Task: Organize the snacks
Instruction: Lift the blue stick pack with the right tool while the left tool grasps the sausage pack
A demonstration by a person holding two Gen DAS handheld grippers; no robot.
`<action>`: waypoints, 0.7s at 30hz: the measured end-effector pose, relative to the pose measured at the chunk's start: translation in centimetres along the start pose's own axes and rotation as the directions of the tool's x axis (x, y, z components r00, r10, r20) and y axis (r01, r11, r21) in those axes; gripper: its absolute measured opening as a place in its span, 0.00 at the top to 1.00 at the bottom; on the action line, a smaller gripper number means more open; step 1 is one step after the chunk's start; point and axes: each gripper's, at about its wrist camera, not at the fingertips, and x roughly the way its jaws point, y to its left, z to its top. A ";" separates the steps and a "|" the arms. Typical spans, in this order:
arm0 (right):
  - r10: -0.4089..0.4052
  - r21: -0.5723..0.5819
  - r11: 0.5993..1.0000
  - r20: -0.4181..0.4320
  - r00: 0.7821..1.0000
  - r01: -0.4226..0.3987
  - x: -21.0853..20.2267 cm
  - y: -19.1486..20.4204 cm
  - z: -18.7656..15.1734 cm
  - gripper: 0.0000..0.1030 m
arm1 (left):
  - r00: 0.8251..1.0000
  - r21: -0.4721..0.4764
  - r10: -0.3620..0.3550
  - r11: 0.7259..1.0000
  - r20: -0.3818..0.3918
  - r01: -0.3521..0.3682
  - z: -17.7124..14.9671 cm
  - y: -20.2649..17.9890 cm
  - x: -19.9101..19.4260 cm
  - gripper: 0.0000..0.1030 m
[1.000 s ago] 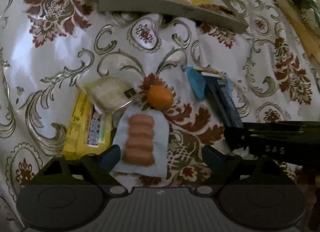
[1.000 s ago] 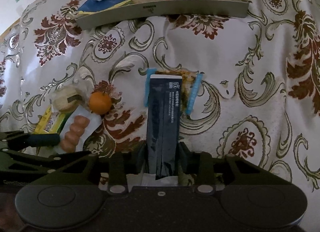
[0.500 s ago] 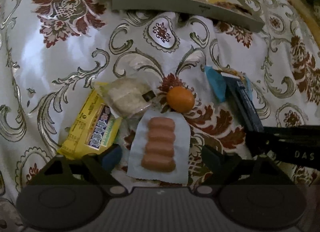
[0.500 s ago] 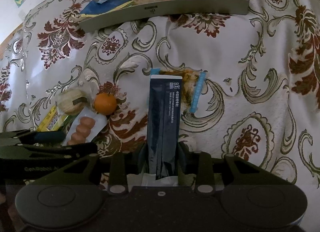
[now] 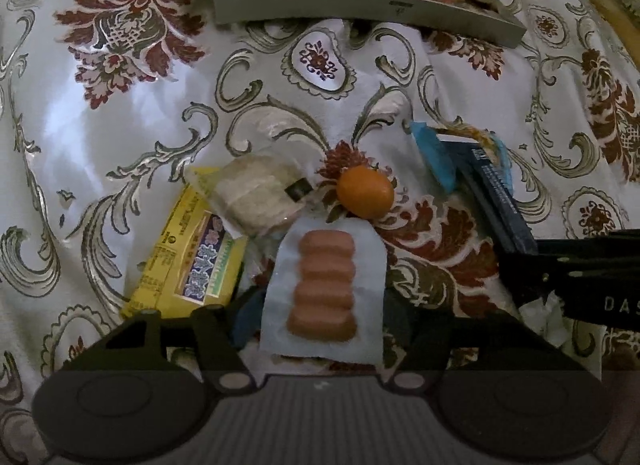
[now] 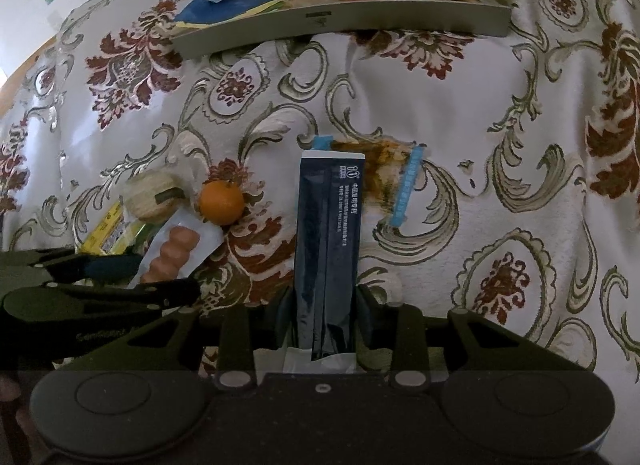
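A clear pack of pink sausages [image 5: 324, 293] sits between the fingers of my left gripper [image 5: 322, 321], which press on its two side edges. From the right wrist view the same pack [image 6: 172, 253] is tilted in the left gripper [image 6: 132, 277]. My right gripper [image 6: 326, 305] is shut on the near end of a long dark blue packet [image 6: 328, 249]. That packet's far end lies over a blue-edged snack bag [image 6: 394, 169]. In the left wrist view the right gripper [image 5: 568, 277] shows at the right edge.
A grey tray [image 6: 340, 21] with several bright packets stands at the far side of the patterned cloth. An orange [image 5: 364, 193], a pale round cake in clear wrap [image 5: 260, 197] and a yellow packet [image 5: 192, 261] lie close around the sausage pack.
My left gripper has moved in over the sausage pack and its fingers have narrowed onto it. The right gripper has kept its hold on the dark blue packet and barely moved.
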 end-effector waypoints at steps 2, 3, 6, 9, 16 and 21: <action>0.004 -0.011 1.000 0.001 1.000 -0.004 -0.1 0.2 0.0 0.65 | 1.000 -0.009 -0.010 1.000 0.001 0.010 0.0 0.1 -0.3 0.34; 0.007 -0.013 1.000 0.001 1.000 -0.007 -0.1 0.2 -0.1 0.65 | 1.000 -0.017 -0.016 1.000 0.001 0.016 -0.1 0.1 -0.4 0.35; 0.009 -0.008 1.000 -0.003 1.000 -0.009 0.0 0.1 0.0 0.65 | 1.000 -0.035 -0.026 0.999 0.006 0.026 -0.2 0.1 -0.7 0.34; 0.007 -0.011 1.000 -0.008 1.000 -0.007 0.2 0.2 0.0 0.63 | 1.000 -0.032 -0.020 0.999 0.001 0.020 -0.1 0.1 -0.2 0.31; -0.004 -0.030 1.000 -0.025 1.000 0.003 0.7 0.4 -0.2 0.60 | 1.000 -0.006 0.000 1.000 0.008 0.001 -0.1 -0.5 0.0 0.32; -0.003 -0.074 0.997 -0.013 1.000 0.002 0.6 1.1 -0.4 0.65 | 1.000 -0.044 -0.023 0.999 0.015 0.024 -0.1 0.0 -0.3 0.36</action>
